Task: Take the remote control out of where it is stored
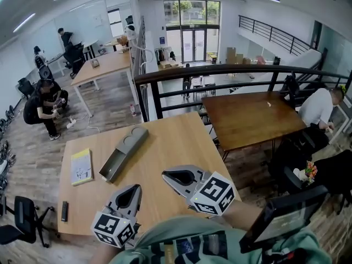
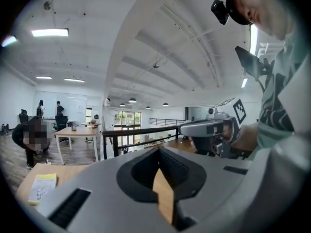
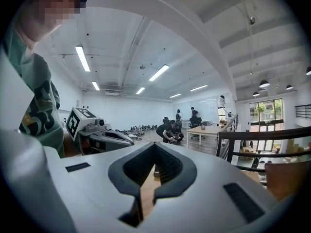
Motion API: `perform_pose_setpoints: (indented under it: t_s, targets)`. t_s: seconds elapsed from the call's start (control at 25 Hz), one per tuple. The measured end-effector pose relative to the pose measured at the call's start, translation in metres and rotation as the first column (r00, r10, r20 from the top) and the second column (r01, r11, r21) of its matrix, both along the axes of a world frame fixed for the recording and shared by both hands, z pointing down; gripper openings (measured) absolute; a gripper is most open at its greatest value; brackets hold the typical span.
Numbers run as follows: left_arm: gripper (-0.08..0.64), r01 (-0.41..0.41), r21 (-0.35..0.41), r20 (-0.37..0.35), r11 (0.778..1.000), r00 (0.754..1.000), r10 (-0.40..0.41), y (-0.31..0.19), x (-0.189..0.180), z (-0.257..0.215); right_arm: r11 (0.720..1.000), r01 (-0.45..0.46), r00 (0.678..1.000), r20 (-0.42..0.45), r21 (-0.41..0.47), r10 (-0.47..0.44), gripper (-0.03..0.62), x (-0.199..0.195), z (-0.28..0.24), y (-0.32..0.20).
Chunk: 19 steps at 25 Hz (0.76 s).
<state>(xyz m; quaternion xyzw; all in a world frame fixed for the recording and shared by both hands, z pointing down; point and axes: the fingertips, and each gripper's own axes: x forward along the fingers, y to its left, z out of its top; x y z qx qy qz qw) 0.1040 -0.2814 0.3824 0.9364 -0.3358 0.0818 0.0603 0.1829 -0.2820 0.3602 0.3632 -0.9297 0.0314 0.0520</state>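
Note:
A long grey storage box (image 1: 124, 153) lies slantwise on the wooden table (image 1: 176, 142), and nothing of its contents shows. A small black bar-shaped thing (image 1: 64, 210), possibly a remote, lies near the table's front left edge. My left gripper (image 1: 133, 187) hovers over the near part of the table, shut and empty, its tip short of the box. My right gripper (image 1: 165, 174) sits beside it to the right, also shut with nothing in it. In the left gripper view my own jaws (image 2: 158, 150) meet at the tip. The right gripper view shows its jaws (image 3: 155, 145) together too.
A yellow book (image 1: 81, 166) lies left of the box. A black railing (image 1: 220, 70) runs behind the table, with a second wooden table (image 1: 250, 117) beyond it to the right. A black chair (image 1: 22, 221) stands at the table's left. People are in the far room.

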Motion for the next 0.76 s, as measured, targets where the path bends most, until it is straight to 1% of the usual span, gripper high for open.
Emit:
perform_pose_setpoints:
  t_s: [0.76]
  targets:
    - [0.004,0.003,0.0,-0.003,1.0,1.0,-0.003,-0.0011,-0.0082,0.0012,1.0,0.009,1.0,-0.008,0.0,-0.009,0.005,-0.0064,0.0021,0.0005]
